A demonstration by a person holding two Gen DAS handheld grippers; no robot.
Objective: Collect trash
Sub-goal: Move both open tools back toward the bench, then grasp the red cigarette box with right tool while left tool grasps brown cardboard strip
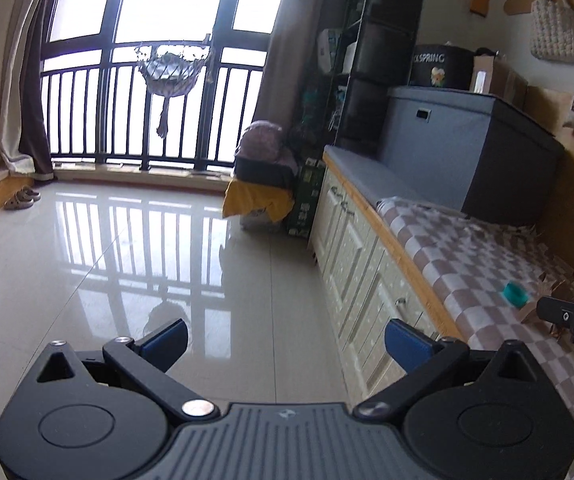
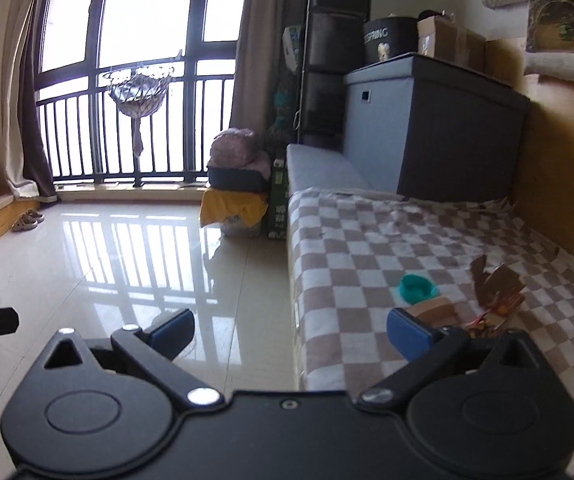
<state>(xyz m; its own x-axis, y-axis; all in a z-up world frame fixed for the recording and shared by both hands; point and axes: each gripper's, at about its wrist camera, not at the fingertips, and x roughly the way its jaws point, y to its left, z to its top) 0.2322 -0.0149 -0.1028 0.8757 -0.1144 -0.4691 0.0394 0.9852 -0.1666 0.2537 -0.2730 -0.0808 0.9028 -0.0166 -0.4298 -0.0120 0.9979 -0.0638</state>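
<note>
Two grippers point into the room with their blue-padded jaws spread wide and nothing between them. Farthest left, the left gripper hangs over the glossy tiled floor, just beside the white cabinet front of a long bench; its right pad is level with the bench's wooden front edge. Further right, the right gripper straddles that front edge, with its left pad over the floor and its right pad over the checked blanket that covers the bench top.

On the blanket, ahead of the right gripper's right pad, lies a teal bottle cap. Just beside it to the right are torn brown cardboard scraps, with a small crumpled wrapper at their near side. All of this trash sits outside the open jaws, toward the wall edge of the bench.

Only the right wrist view shows the scraps and wrapper clearly. In the left wrist view the cap appears far to the right, and the right gripper's black tip covers most of the cardboard.
</note>
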